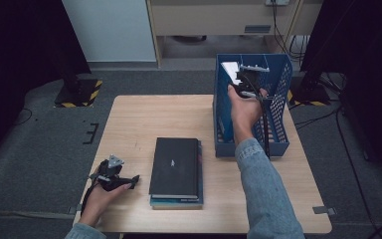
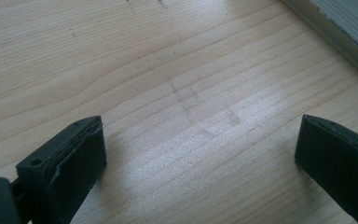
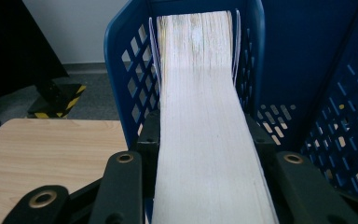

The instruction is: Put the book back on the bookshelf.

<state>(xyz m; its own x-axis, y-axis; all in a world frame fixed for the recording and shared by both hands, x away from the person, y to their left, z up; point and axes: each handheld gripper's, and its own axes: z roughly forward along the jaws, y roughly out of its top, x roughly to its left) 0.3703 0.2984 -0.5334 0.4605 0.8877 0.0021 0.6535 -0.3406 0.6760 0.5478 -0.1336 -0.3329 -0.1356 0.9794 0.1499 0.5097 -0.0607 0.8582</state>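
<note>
My right gripper (image 1: pixel 242 79) is shut on a thick book (image 3: pixel 205 116), its white page edge running up between the black jaws. The book (image 1: pixel 230 69) stands inside the blue perforated file rack (image 1: pixel 278 107) at the table's far right, in the rack's left slot (image 3: pixel 121 60). My left gripper (image 1: pixel 114 174) rests open on the wooden table (image 1: pixel 144 114) near the front left, its jaws wide apart over bare wood (image 2: pixel 196 121). Just right of it lies a stack of books with a black cover on top (image 1: pixel 175 167); its edge (image 2: pixel 340 28) crosses the left gripper view's upper right corner.
The rack has further dividers and mesh walls (image 3: pixel 345 130) to the right of the held book. Beyond the table are grey carpet, a yellow-and-black striped stand base (image 1: pixel 82 94) and cables (image 1: pixel 328 114) on the floor.
</note>
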